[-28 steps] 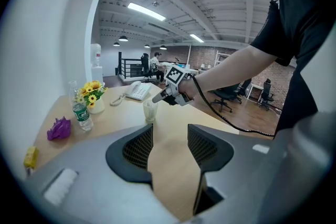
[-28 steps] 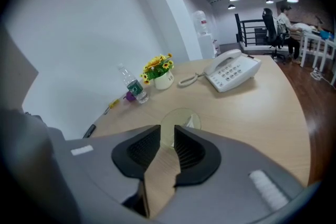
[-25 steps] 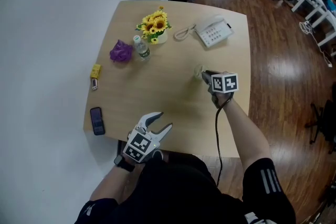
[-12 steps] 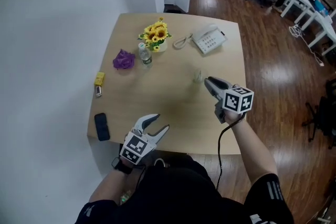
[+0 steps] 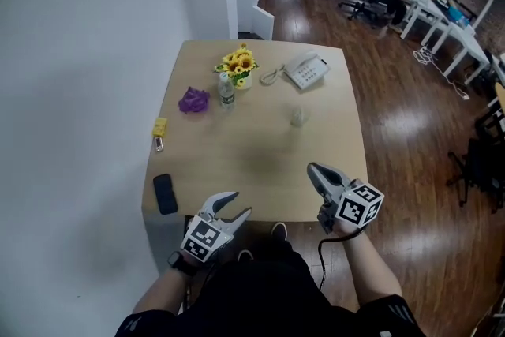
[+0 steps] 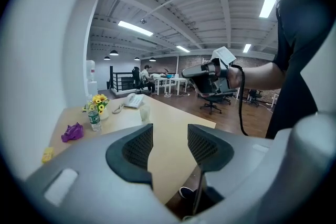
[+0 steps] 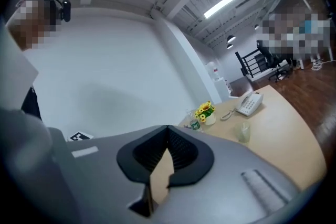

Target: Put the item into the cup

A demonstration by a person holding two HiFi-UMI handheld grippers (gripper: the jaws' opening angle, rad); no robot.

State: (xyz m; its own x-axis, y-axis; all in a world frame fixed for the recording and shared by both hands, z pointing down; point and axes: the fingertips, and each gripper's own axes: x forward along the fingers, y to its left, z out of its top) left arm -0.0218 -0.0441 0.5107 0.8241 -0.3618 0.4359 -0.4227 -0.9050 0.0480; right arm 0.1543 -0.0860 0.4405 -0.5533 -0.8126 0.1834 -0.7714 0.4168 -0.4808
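Head view: the cup (image 5: 298, 117) stands well beyond the left gripper (image 5: 234, 205) and right gripper (image 5: 312, 167); whether the item lies inside is unclear.
Left gripper view: jaws spread, empty.
Right gripper view: jaws pressed together, empty.
A careless reach may topple the cup.

left gripper (image 6: 169, 135): jaws apart (nothing between) | cup (image 6: 145, 113): upright on table (image 6: 164, 116), near telephone (image 6: 134, 100)

Matt pale wood tabletop (image 5: 237, 162), glossy dark plank floor (image 5: 402, 122), clear translucent cup (image 5: 298, 117), smooth white plastic telephone (image 5: 306, 71)
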